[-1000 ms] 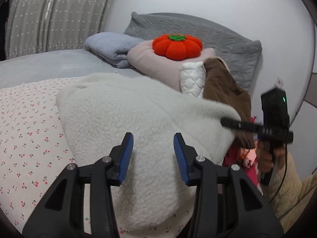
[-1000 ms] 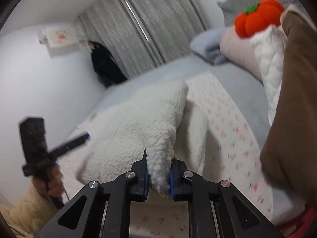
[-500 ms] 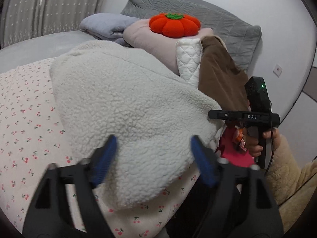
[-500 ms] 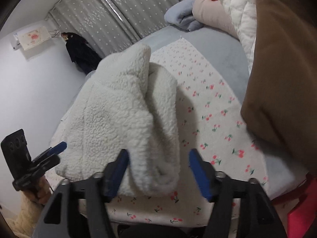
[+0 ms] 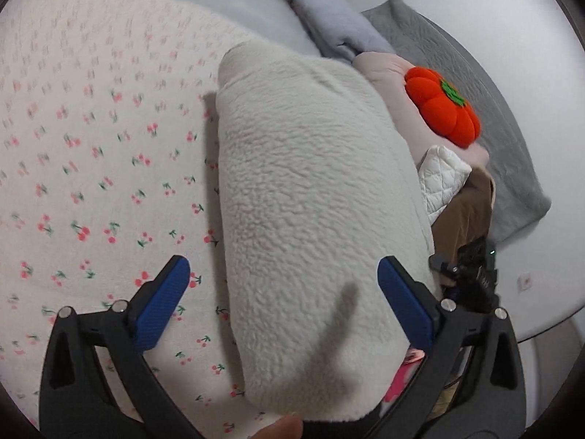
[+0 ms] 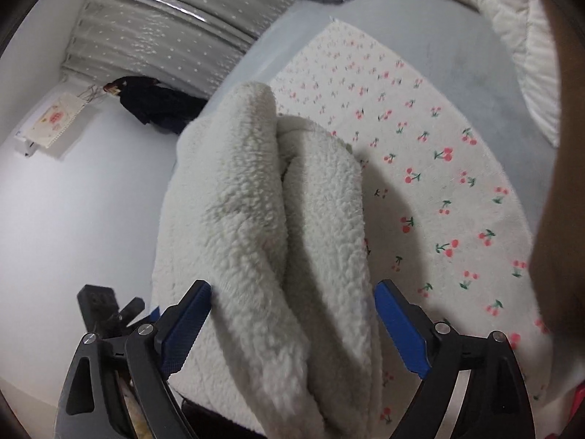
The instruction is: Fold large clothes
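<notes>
Fleece (image 5: 310,197) folded along bed (image 5: 91,146) near edge, long axis running away from both grippers. Left gripper (image 5: 283,298) and right gripper (image 6: 292,323) just opened wide, straddling near end, gripping nothing.

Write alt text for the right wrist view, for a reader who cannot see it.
A folded white fleece garment lies on a cherry-print sheet, between the wide-open blue-padded jaws of the right gripper, which have just been opening and no longer pinch it. The left gripper shows at lower left, with grey curtains behind.
</notes>
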### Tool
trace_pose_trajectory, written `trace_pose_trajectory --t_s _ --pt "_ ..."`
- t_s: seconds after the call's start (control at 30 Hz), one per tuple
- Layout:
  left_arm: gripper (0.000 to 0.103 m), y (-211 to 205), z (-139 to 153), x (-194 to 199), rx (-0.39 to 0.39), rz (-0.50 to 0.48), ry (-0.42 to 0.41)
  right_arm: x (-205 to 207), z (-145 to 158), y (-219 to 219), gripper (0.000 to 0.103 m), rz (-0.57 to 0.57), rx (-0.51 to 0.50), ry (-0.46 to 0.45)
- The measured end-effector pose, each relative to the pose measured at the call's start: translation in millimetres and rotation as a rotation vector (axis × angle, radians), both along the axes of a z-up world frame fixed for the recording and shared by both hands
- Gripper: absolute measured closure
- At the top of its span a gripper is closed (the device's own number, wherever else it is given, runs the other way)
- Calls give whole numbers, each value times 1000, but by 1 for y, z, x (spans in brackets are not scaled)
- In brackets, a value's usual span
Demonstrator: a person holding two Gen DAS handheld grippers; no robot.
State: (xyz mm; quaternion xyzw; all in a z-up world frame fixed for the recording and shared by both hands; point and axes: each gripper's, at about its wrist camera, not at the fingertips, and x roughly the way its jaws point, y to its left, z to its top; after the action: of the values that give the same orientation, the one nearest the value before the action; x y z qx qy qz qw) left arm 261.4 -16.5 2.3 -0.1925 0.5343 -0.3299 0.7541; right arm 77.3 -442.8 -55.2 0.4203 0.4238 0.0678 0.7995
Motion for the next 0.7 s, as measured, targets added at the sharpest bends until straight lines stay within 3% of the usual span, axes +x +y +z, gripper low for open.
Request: trace_pose_trajectory --t_s 0.1,0.23,0.4,0.47,0.5,0.7 --pt "1 -8 -27 11 -79 -28 110 17 -13 1 11 29 46 28" --pt "0 -14 -67 20 -284 -45 267 35 -34 2 4 43 89 73" --pt "0 -9 -93 16 -421 -46 272 48 -67 1 3 64 273 37" --pt "0 -8 -94 14 -438 -59 275 50 -72 5 9 70 287 -6" --pt "1 -7 -92 12 -434 -54 271 50 -71 7 21 77 287 -31" --pt "21 19 -48 7 -344 -59 144 40 -28 37 32 86 155 -139"
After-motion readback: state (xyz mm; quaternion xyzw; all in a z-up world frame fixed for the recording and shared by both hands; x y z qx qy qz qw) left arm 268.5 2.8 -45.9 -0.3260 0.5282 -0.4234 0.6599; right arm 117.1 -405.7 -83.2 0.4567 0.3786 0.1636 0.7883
